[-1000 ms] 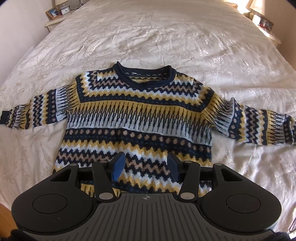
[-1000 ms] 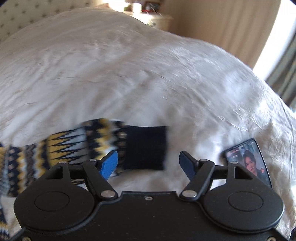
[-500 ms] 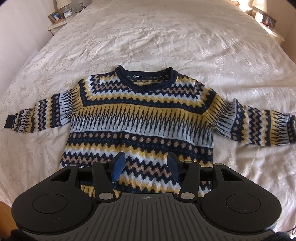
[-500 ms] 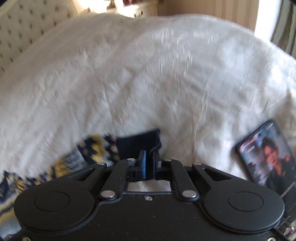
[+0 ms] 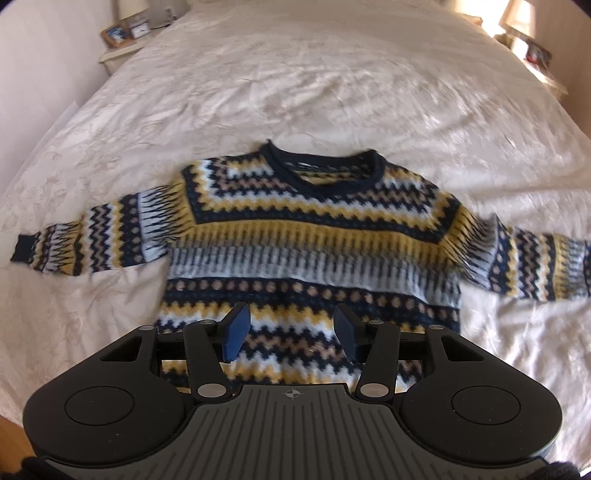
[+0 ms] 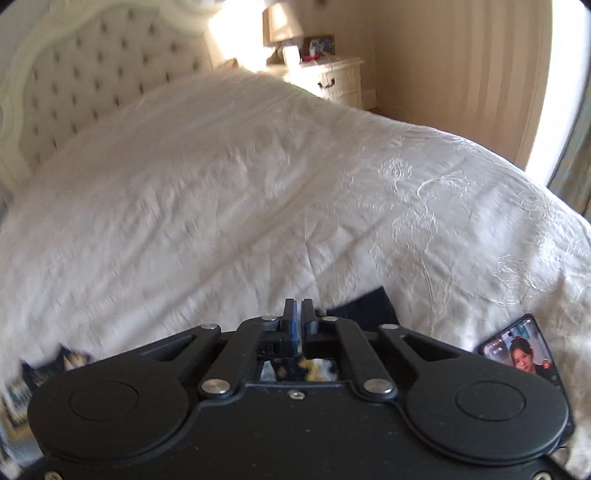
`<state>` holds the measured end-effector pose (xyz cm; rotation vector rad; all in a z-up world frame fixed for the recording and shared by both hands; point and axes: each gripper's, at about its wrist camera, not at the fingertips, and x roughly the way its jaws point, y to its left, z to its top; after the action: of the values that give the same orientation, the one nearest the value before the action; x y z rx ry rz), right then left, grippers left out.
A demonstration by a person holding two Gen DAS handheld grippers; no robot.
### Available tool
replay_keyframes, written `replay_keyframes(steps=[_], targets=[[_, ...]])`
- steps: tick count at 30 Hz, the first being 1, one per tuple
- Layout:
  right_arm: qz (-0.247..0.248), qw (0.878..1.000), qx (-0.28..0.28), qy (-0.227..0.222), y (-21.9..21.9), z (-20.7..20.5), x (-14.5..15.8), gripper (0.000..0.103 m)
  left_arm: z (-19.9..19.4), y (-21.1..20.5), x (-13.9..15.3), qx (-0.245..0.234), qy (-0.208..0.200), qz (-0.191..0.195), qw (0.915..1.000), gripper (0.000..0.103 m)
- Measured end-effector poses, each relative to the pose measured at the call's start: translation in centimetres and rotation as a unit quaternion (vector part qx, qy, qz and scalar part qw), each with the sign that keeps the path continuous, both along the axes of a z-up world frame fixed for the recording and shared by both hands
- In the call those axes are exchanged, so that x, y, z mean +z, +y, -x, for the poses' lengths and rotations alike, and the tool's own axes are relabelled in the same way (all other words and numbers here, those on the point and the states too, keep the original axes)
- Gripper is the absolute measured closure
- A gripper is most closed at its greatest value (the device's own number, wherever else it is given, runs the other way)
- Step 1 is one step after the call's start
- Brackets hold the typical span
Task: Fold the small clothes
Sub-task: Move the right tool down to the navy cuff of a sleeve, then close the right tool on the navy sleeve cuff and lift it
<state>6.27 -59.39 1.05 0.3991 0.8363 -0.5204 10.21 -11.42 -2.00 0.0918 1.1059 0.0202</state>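
Location: domestic bedroom.
A bed (image 6: 258, 192) with tufted headboard (image 6: 85, 77) is shown; bedside cabinets (image 6: 328, 79), a lamp (image 6: 279, 26) and framed photos (image 5: 114, 35) are seen.

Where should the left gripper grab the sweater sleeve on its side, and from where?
Probably the dark cuff, from above at its outer end: the sleeve of the sweater lies flat and outstretched on the bed, so the cuff is its free edge.
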Motion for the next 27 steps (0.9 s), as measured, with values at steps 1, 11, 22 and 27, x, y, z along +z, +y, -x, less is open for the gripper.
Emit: replay_keyframes(steps=[1,11,22,27], targets=[[0.002,1.000,-0.003,0.007,0.0,-0.1,-0.6,0.075,0.0,0.3,0.1,0.006,0.000,0.003,1.0000,0.054],[-0.060,0.995,-0.053,0.064,-3.4,1.1,-9.5,0.037,1.6,-0.3,-0.6,0.030,0.014,-0.016,0.9993,0.054],[-0.149,0.985,-0.083,0.014,-6.4,0.5,-11.9,0.088,1.9,-2.3,-0.7,0.029,0.015,-0.027,0.9991,0.054],[-0.089,0.996,-0.025,0.018,-2.4,-2.1,-8.3,0.088,1.8,-1.4,-0.7,0.031,0.012,-0.019,0.9993,0.054]])
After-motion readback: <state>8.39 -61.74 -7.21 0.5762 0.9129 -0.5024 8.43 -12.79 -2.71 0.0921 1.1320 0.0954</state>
